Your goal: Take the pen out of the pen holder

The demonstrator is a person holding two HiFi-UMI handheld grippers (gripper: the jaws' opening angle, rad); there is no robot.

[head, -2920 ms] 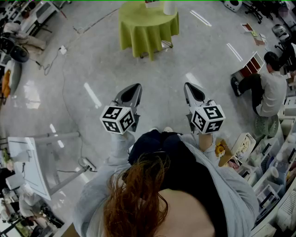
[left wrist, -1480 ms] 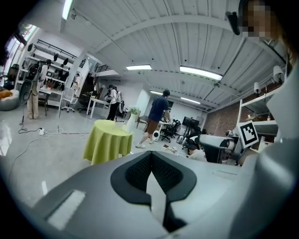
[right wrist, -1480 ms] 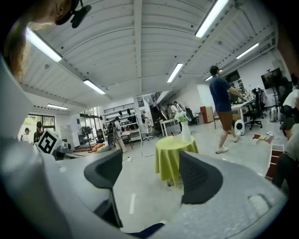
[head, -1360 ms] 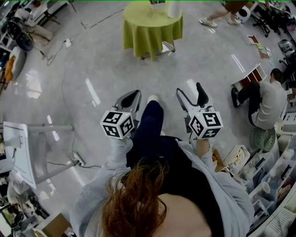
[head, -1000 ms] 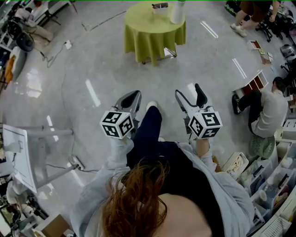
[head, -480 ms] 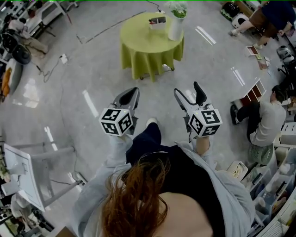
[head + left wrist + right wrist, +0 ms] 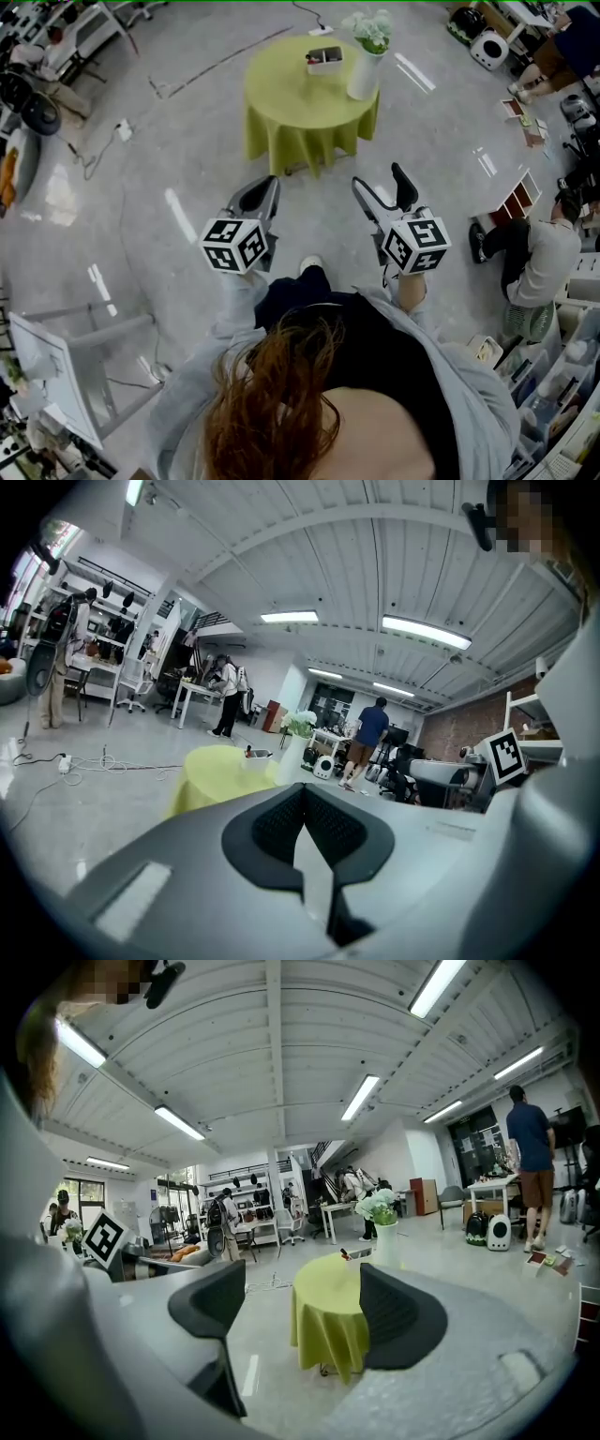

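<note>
Held above the floor, well short of the far green surface.
Left gripper closed, empty; right gripper open, empty; pen holder near vase on it.

The sleeves are light grey, the trousers dark; left gripper and right gripper, grey, bear black-and-white marker cubes.

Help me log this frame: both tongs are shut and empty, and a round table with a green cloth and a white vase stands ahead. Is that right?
Not quite: only the left tongs are shut. The right tongs are open and empty, their jaws standing apart in the right gripper view. The round table with the green cloth and the white vase does stand ahead.
</note>
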